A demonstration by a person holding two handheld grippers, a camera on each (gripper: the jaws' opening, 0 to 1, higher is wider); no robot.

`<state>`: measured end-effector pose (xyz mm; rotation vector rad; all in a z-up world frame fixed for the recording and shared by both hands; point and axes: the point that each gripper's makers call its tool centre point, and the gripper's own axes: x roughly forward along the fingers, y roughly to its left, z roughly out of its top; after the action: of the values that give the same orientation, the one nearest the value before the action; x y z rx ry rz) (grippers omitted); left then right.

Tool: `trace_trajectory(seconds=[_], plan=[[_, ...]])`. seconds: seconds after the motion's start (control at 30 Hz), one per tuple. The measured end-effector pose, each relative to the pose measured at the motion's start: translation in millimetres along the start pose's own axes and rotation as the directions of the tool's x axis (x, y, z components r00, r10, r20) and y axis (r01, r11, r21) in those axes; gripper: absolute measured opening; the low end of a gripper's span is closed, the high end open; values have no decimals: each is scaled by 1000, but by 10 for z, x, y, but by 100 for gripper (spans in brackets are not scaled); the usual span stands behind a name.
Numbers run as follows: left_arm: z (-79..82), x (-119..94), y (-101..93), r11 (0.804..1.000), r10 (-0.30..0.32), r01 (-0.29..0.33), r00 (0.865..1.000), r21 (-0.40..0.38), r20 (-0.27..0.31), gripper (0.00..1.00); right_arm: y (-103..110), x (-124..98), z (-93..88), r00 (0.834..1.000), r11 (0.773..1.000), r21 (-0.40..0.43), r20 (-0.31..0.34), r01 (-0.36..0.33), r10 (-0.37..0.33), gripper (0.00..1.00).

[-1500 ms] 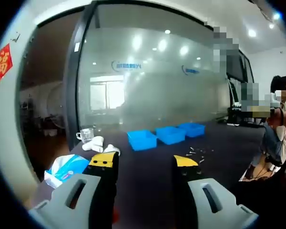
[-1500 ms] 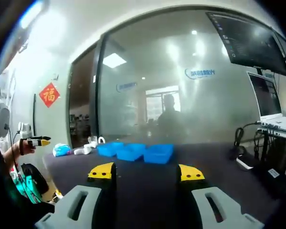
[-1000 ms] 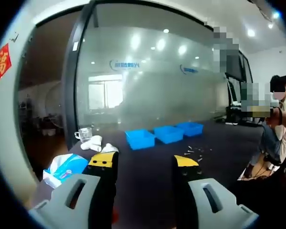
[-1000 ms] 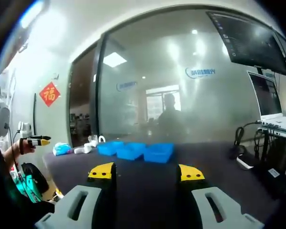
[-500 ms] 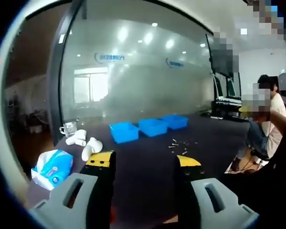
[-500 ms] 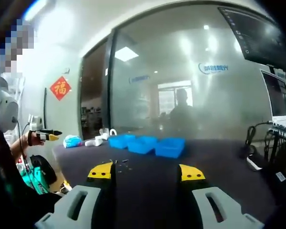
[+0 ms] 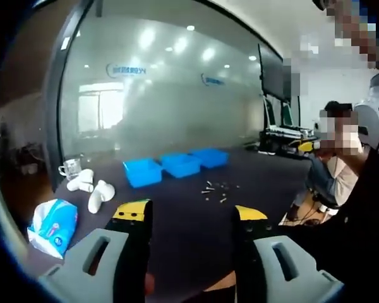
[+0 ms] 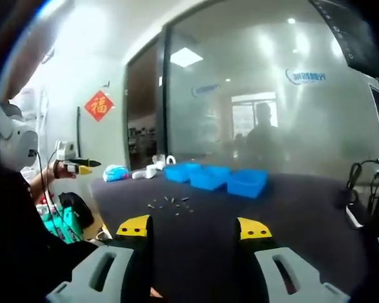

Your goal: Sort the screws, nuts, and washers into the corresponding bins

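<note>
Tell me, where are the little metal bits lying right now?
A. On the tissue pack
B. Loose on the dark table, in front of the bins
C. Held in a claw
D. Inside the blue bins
B: the small metal parts lie scattered on the dark table, short of the three blue bins; both claws stand open with nothing in them.
</note>
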<state>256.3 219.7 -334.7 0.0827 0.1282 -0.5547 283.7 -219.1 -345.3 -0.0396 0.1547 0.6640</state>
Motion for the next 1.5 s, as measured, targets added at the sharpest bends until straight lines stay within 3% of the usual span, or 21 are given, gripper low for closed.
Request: trace_trajectory(seconds=[0.43, 0.9, 1.07, 1.5], plan=[[-11, 112, -86, 998, -58, 58, 998, 16, -36, 50, 132, 163, 16, 991, 992, -76, -95, -102, 95, 47], [-7, 229, -175, 991, -115, 120, 989, 59, -93, 51, 350, 441, 31, 954, 957, -169, -228, -235, 194, 46], [-1, 242, -208, 988, -128, 136, 986, 73, -102, 51, 442, 572, 45, 926, 931, -204, -295, -304, 237, 44], [7, 238, -241, 986, -140, 149, 984, 73, -109, 51, 801, 1162, 126, 818, 807, -307, -467, -505, 335, 43]])
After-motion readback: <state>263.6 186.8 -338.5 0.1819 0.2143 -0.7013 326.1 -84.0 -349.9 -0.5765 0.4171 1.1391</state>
